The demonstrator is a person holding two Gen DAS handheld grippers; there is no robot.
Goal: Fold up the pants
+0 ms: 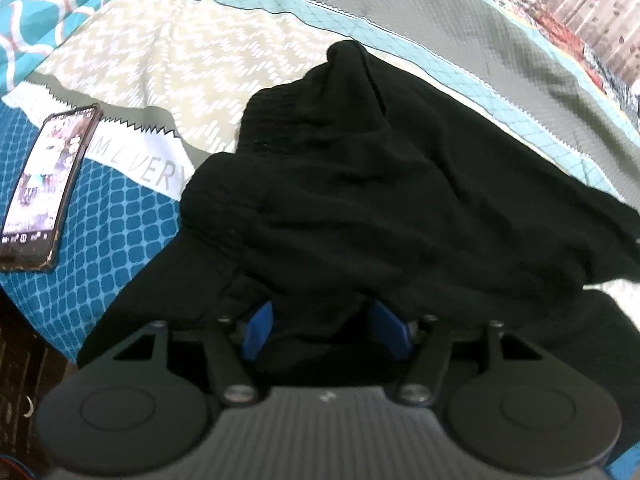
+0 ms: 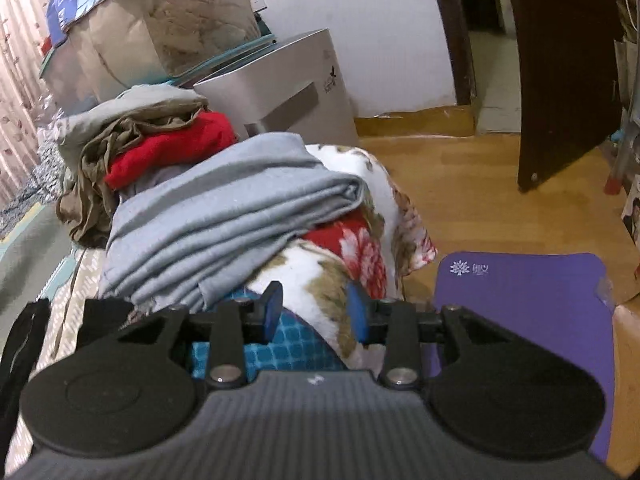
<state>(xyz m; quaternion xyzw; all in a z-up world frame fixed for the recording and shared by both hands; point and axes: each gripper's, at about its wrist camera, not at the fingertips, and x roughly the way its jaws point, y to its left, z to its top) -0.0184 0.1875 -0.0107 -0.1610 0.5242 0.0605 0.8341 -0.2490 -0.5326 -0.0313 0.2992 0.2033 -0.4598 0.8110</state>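
The black pants lie bunched in a heap on the bed, spreading from the middle of the patterned bedspread toward its right side, with the elastic waistband turned up at the far end of the heap. My left gripper points steeply down into the near end of that heap. Black cloth fills the gap between my blue pads and drapes over both of them. My jaws stand partly apart, about halfway, but I cannot tell whether the pads press on the fabric or only sit around it.

A phone lies face up near the left edge of the bed, well apart from the pants.

My right gripper is off the pants, with its jaws standing narrowly apart and nothing between them. Past its blue pads I see the teal bedspread and a floral blanket at the bed's edge. A folded grey cloth rests on that blanket, with a pile of clothes behind it. A strip of black fabric shows at the left border of that view. A purple mat lies on the floor beside the bed.
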